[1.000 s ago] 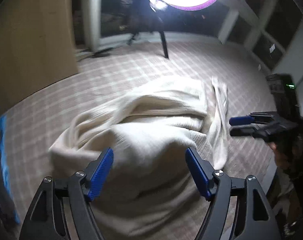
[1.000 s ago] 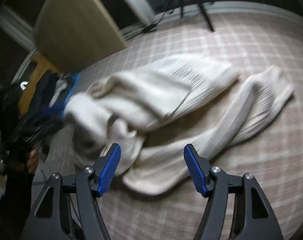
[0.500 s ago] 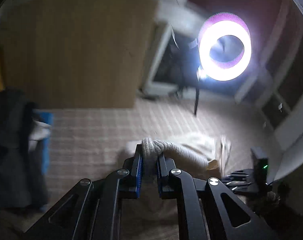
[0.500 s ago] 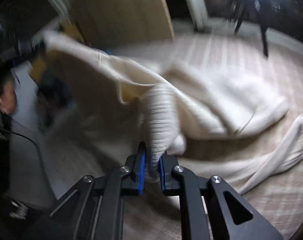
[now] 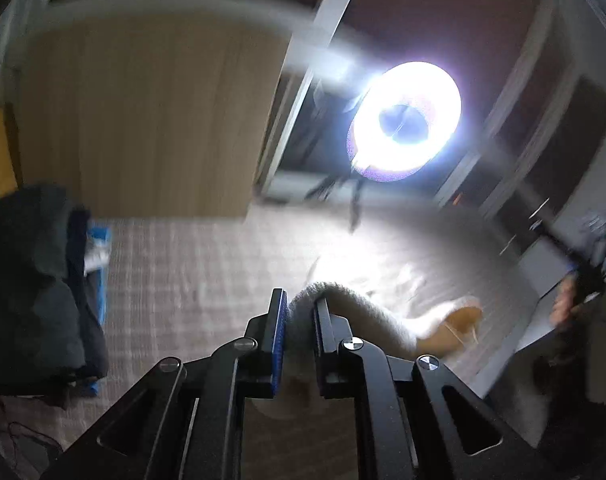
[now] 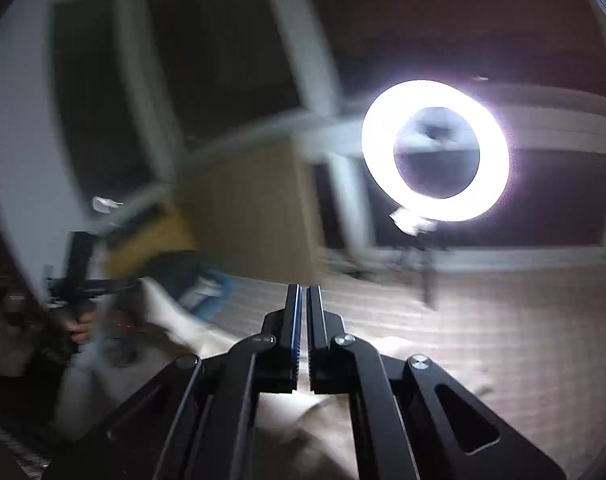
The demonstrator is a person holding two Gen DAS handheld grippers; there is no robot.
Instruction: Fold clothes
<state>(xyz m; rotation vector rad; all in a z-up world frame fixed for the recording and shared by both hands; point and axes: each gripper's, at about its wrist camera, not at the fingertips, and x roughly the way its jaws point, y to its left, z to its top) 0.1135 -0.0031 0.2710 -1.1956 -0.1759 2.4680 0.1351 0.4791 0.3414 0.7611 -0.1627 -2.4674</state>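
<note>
home bedroom | checked bedcover [image 5: 191, 264] | wooden wardrobe [image 5: 151, 120] | ring light [image 6: 435, 150] | clothes pile [image 5: 31, 288]

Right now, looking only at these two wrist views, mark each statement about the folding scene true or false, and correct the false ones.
1. The left gripper is clamped on a cream knit garment. True.
2. The ring light is switched off. False: it glows brightly.
3. The right gripper stands wide open. False: its jaws are nearly together.
4. A dark pile of clothes lies at the left of the left wrist view. True.
</note>
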